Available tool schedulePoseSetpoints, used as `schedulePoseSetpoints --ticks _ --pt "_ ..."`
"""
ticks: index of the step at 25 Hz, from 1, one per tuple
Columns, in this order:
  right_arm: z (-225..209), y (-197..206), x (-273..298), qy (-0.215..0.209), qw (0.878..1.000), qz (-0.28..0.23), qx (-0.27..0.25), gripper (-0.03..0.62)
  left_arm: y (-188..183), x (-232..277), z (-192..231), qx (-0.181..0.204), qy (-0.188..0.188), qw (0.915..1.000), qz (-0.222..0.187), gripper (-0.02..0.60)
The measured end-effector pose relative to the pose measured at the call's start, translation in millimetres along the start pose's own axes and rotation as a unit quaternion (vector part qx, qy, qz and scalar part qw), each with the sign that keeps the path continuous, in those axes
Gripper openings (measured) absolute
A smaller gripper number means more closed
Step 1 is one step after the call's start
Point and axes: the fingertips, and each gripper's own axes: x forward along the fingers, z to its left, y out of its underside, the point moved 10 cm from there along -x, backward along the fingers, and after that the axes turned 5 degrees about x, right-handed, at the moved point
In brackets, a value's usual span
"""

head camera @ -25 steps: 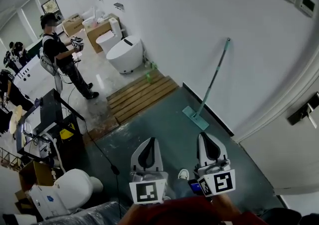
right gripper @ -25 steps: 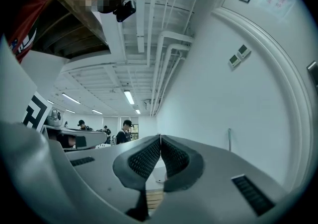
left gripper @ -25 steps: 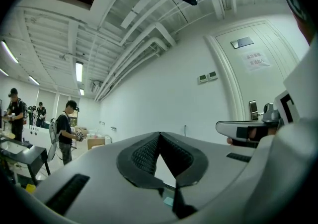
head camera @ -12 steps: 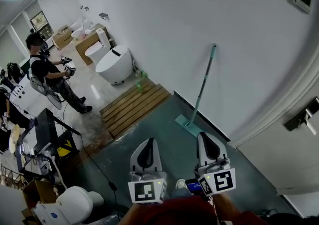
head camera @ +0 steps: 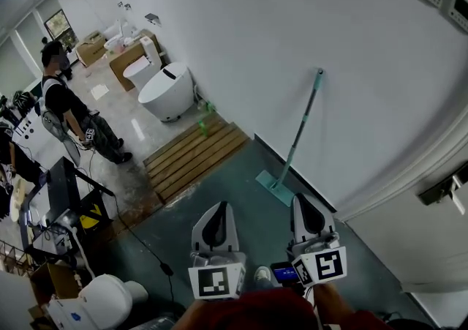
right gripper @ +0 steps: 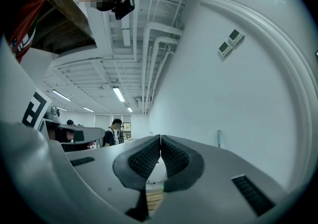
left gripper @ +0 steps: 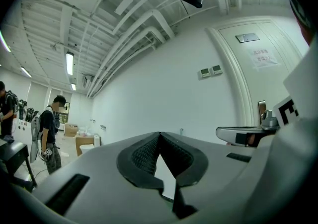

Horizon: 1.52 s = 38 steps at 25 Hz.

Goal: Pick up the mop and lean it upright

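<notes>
The mop (head camera: 298, 137) has a teal handle and a flat teal head (head camera: 273, 187). It leans upright against the white wall, head on the dark floor. In the right gripper view only the top of the mop handle (right gripper: 218, 137) shows beyond the jaws. My left gripper (head camera: 216, 208) and right gripper (head camera: 306, 202) are held side by side, a short way from the mop, both shut and empty. The left gripper (left gripper: 159, 133) and right gripper (right gripper: 160, 137) show their pads meeting at the tips.
A wooden pallet (head camera: 191, 152) lies on the floor to the left of the mop. White toilets (head camera: 167, 91) stand behind it. A person (head camera: 69, 107) stands at the left near a black cart (head camera: 66, 193). Another toilet (head camera: 102, 300) sits at bottom left.
The head view has shifted; the mop now appears closer to my grippers. The standing person has lowered the hands and turned. Both grippers stay shut and side by side.
</notes>
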Motion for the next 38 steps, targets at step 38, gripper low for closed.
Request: schedulePoseSetpoints --ticks 38 --pt "73 14 280 0.087 0.995 -0.026 -0.037 0.018 0 214 237 -0.013 0.095 0.9948 -0.034 0.014"
